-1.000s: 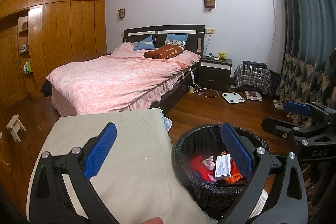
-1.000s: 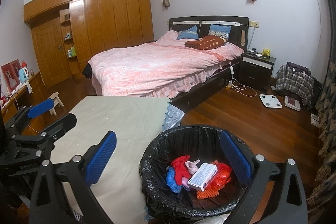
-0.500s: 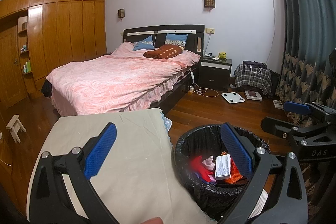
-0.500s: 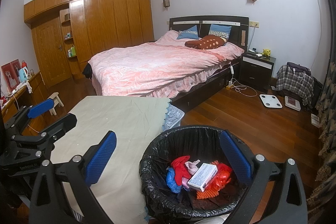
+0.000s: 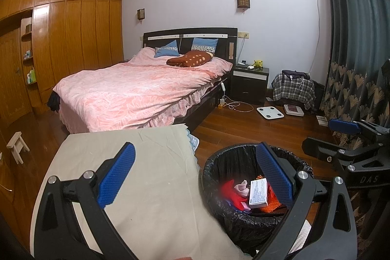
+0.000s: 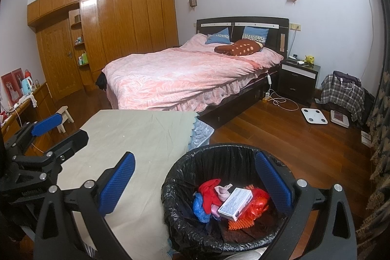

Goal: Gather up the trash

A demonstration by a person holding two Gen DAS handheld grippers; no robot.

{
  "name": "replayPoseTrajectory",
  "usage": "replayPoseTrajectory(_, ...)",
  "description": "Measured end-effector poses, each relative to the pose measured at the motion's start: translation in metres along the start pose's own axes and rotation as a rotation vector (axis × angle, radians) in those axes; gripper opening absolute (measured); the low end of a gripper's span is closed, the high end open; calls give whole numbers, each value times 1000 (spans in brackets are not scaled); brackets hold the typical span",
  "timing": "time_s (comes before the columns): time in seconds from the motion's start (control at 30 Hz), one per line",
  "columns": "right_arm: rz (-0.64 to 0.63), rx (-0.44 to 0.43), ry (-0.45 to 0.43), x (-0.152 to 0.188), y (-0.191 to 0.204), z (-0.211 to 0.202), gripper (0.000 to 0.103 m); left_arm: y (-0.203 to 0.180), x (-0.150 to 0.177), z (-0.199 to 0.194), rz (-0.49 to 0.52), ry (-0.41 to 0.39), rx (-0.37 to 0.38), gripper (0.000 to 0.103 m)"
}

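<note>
A round bin with a black liner [image 6: 180, 177] [image 5: 214, 169] stands on the floor beside a cloth-covered table [image 6: 146, 133] [image 5: 151, 182]. Inside lie a white box [image 6: 235, 204] [image 5: 258, 190], red wrappers [image 6: 209, 191], a blue scrap [image 6: 198, 207] and an orange ribbed piece [image 6: 240, 223]. My right gripper [image 6: 193, 185] hangs open above the bin's left rim, nothing between its fingers. My left gripper [image 5: 195, 177] is open too, over the table's right edge and the bin. Each gripper shows at the other view's edge: the right gripper [image 5: 346, 145], the left gripper [image 6: 43, 135].
A bed with a pink cover [image 6: 185, 74] fills the middle of the room. A dark nightstand [image 6: 299, 79], a plaid bag [image 6: 343, 91] and a white scale [image 6: 314, 115] sit to the right. Wooden wardrobes [image 6: 117, 28] line the left wall. A small stool [image 6: 64, 117] stands on the wooden floor.
</note>
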State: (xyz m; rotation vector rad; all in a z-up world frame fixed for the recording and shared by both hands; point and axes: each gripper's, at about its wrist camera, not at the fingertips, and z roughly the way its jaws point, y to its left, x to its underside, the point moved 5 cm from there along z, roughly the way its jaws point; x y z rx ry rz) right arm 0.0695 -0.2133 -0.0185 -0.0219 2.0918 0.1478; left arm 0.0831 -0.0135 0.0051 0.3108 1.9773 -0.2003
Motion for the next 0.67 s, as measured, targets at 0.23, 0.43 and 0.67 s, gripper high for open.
replayPoseTrajectory(0.23,2,0,6,6,-3,4,97,0,0,0,-1,0,1,97)
replayPoseTrajectory(0.43,3,1,6,8,-4,5,97,0,0,0,0,1,0,97)
replayPoseTrajectory(0.67,2,0,5,7,-4,5,97,-2,3,2,1,3,1,97)
